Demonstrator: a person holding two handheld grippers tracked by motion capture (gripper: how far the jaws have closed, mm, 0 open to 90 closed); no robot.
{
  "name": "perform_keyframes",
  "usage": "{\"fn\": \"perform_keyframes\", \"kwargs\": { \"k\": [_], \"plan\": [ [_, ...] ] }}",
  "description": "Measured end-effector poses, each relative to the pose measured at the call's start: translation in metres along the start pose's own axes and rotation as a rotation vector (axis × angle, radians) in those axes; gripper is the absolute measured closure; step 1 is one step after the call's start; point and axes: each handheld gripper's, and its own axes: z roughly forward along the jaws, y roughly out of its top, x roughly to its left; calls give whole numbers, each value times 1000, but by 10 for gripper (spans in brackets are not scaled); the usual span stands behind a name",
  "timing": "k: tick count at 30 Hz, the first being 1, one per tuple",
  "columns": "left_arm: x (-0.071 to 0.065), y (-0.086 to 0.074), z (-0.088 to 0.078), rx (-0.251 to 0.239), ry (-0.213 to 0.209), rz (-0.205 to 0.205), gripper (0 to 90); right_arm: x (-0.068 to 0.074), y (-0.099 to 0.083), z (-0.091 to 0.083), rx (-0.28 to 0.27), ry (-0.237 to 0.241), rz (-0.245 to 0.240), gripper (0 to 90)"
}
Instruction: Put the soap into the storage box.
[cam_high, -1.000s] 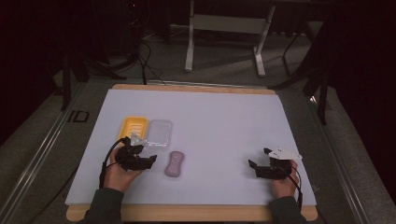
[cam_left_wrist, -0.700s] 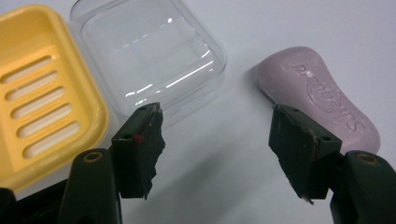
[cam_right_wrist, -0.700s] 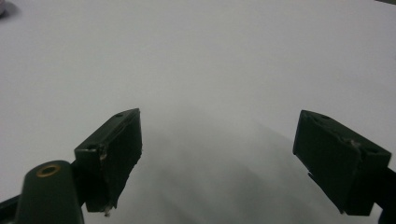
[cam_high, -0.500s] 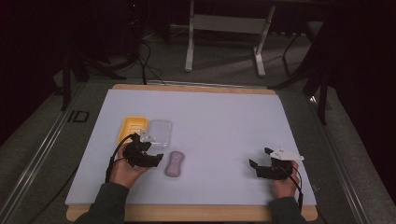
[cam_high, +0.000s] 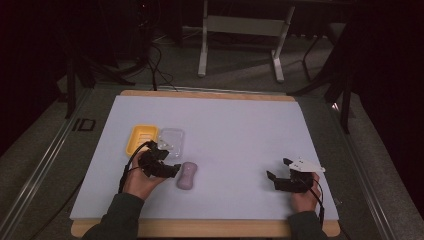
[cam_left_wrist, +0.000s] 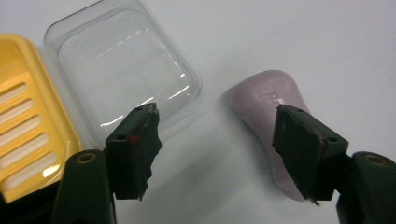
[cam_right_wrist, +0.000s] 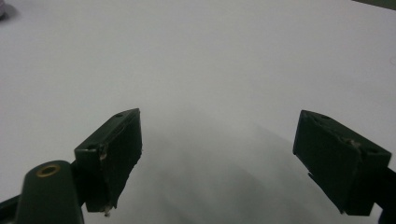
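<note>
L gripper (cam_high: 172, 168) moved fwd and rightward vs. the two earlier high-view shots; was sitting lower-left beside the soap dish, now angled toward purple soap bar (cam_high: 187, 175). Jaws spread wide, nothing held. In left gripper view (cam_left_wrist: 217, 140), one jaw over edge of clear lid (cam_left_wrist: 126, 74), other jaw overlapping near end of soap (cam_left_wrist: 271, 112); whether that jaw touches the soap: cannot tell. Bare mat between jaws, so not yet straddling the bar.

Soap unmoved across all three shots: lying flat on white mat (cam_high: 235, 130), just right of clear lid (cam_high: 171, 138), yellow dish (cam_high: 141, 138) further left, lid and dish side by side, touching.

R gripper (cam_high: 272, 179) parked near front-right of mat, well apart from soap, no shift seen. Jaws wide open in right gripper view (cam_right_wrist: 217, 154), empty mat ahead.

Reading: approach phase, L side doing the work. Prob. needs further shift right to centre soap between jaws before closing. Likely goal soap into yellow dish. Risk: near jaw clipping lid edge, nudging it.
</note>
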Motion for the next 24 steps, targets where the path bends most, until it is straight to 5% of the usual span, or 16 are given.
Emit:
{"fn": "perform_keyframes", "kwargs": {
  "k": [24],
  "plan": [
    [-18,12,18,64,-13,-5,130,1,0,0,-1,1,-9,151]
  ]
}}
